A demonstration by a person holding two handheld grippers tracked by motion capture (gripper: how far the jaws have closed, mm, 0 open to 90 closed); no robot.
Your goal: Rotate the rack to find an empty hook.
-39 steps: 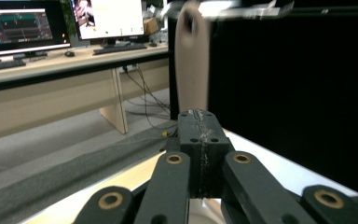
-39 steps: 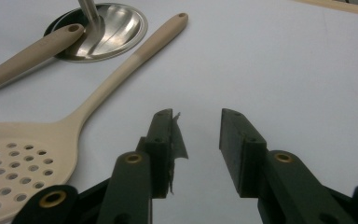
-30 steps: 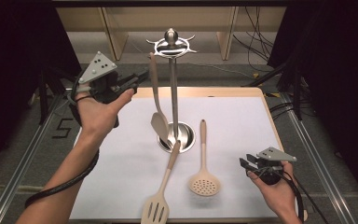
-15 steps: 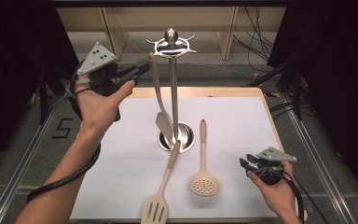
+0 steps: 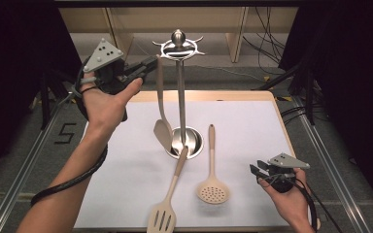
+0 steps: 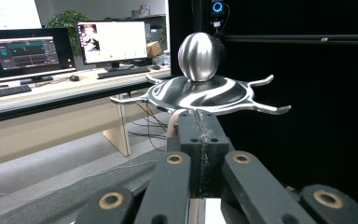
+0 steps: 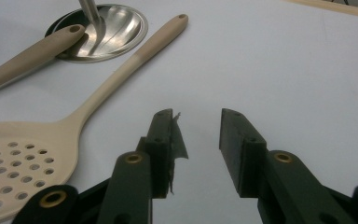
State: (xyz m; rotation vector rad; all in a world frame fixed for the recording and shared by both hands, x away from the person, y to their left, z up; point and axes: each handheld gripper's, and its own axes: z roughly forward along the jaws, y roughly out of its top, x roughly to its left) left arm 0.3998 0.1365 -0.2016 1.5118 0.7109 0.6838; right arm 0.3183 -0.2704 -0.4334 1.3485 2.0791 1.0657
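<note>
A steel utensil rack (image 5: 181, 92) stands mid-table, its hooked crown (image 5: 177, 47) on top. My left gripper (image 5: 148, 65) is raised beside the crown, shut on the top of a beige spatula's handle (image 5: 160, 92), whose blade (image 5: 162, 133) hangs just left of the pole above the base. In the left gripper view the closed jaws sit right under the crown (image 6: 200, 93), with the handle tip (image 6: 173, 123) peeking out. My right gripper (image 5: 257, 171) rests low at the front right, open and holding nothing. It shows as (image 7: 198, 126) in its own view.
A slotted turner (image 5: 167, 204) lies on the white mat (image 5: 252, 126) with its handle end on the rack's round base (image 5: 194, 145). A perforated skimmer (image 5: 212, 189) lies right of it, close to my right gripper. Desks with monitors (image 6: 32, 51) stand beyond.
My left gripper has lifted the spatula higher and to the right, up to the rack's crown. The right gripper has stayed where it was.
</note>
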